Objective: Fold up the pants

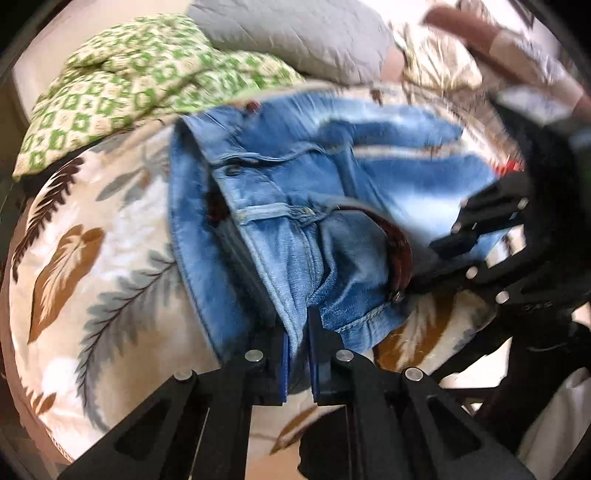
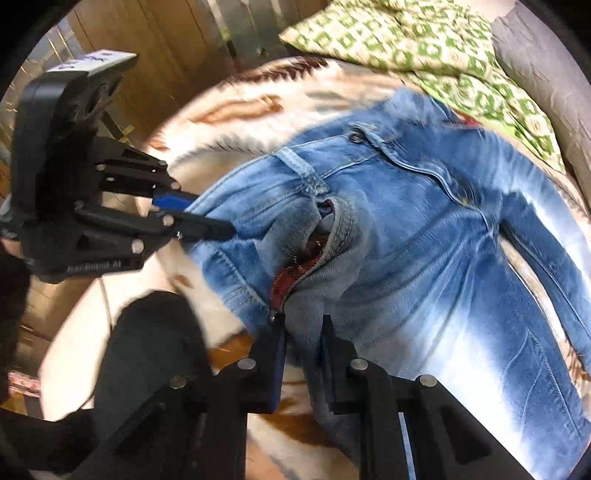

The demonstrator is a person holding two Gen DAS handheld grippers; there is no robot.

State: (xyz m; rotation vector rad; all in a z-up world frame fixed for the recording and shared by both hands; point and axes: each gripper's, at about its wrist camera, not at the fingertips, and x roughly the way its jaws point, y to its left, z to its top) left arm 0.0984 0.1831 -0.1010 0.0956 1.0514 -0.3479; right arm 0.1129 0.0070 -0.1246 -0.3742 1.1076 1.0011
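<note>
The left gripper (image 1: 297, 332) is pinching the jeans' (image 1: 280, 206) waistband edge, its blue-padded jaws closed onto the denim. The right gripper (image 2: 303, 339) is clamping the waistband beside the open zipper (image 2: 295, 266), denim squeezed between its jaws. The jeans are lying spread on a cream blanket (image 1: 92, 258) printed with brown and grey feathers, the legs stretching away from the waistband. Beyond the jeans, a green-and-cream patterned cloth (image 2: 424, 48) is lying bunched at the blanket's far edge, touching the denim, with a grey quilted cushion (image 1: 295, 33) behind it. Past the blanket, wooden panelling (image 2: 166, 40) is showing.
</note>
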